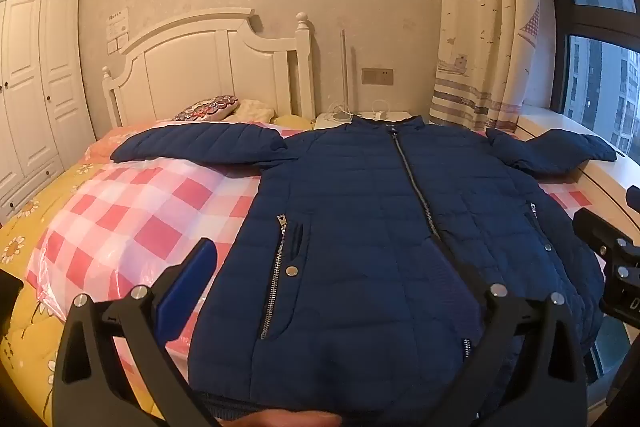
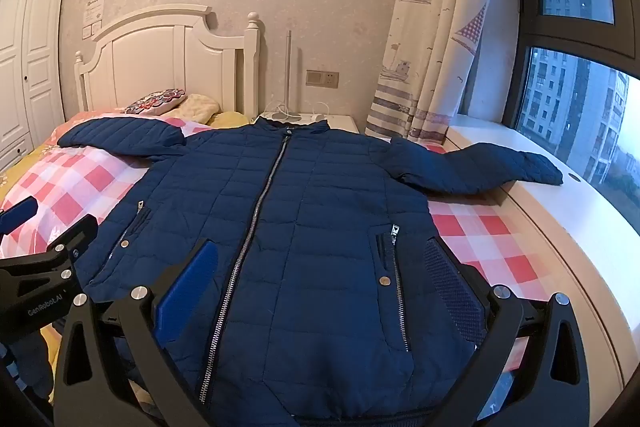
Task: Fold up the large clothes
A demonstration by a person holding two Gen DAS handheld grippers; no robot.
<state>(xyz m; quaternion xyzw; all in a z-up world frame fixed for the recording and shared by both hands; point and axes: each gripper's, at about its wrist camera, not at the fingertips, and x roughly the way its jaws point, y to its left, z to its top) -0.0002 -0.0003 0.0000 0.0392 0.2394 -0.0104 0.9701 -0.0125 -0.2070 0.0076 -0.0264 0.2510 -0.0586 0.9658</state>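
A navy quilted jacket [image 1: 360,195] lies zipped and face up on the bed, collar towards the headboard. Its sleeves are spread: one [image 1: 200,143] over the pink checked cover, the other [image 1: 560,151] onto the window ledge. My left gripper [image 1: 322,243] stands open over the jacket's lower left front, near the zip pocket [image 1: 280,267]. My right gripper [image 2: 320,245] is open too, over the lower middle of the jacket [image 2: 320,187], straddling the main zip [image 2: 256,219]. Neither holds any fabric. Each gripper shows at the edge of the other's view.
The bed has a pink checked cover [image 1: 132,219] over a yellow flowered quilt [image 1: 24,227], with pillows [image 1: 208,109] by the white headboard [image 1: 208,59]. A nightstand [image 2: 312,119], a curtain [image 2: 432,47] and the pale window ledge [image 2: 580,227] lie to the right, a wardrobe [image 1: 32,87] to the left.
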